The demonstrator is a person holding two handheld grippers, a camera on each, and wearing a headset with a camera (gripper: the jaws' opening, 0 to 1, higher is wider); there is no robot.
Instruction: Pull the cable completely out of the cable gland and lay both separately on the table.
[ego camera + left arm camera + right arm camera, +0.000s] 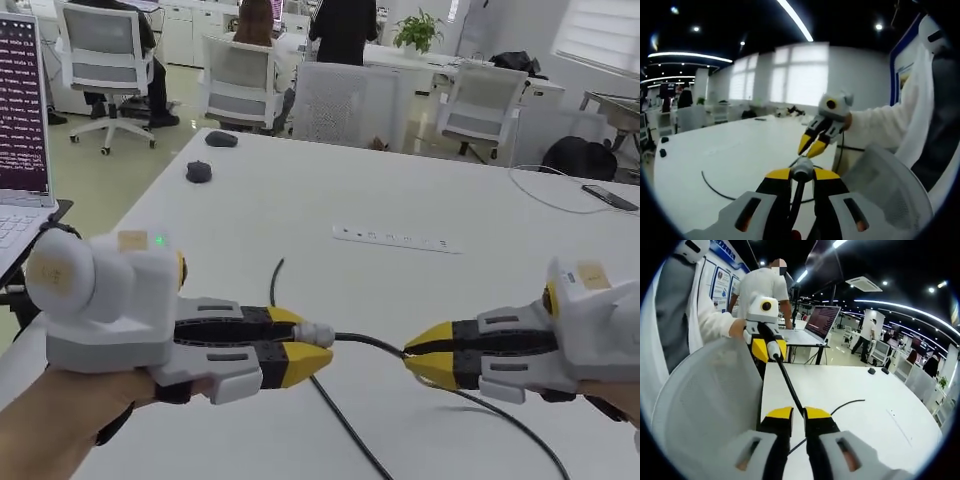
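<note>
Cable gland [316,332], pale grey: being held up off the white surface [300,200], with the yellow-tipped jaws of the left gripper [314,338] clenching on it and its front end pointing toward the right gripper [408,357]. Cable [370,342], black: coming out of the front of the gland, bridging the gap between the two grippers, and entering the jaws of the right gripper, which are grasping it near the gland. In the right gripper view the cable [789,385] is running in a straight line from that gripper's own jaws up to the gland [774,350] in the left gripper [769,351]. In the left gripper view the gland [802,169] is sitting between the jaw tips, with the cable passing back beneath it. The rest of the cable is trailing in loose curves across the surface. Power strip [396,240], white: lying flat beyond the grippers. Two dark mice [199,172]: resting near the far left edge. Laptop [22,120]: standing open at the left. Phone [608,197]: lying at the far right.
</note>
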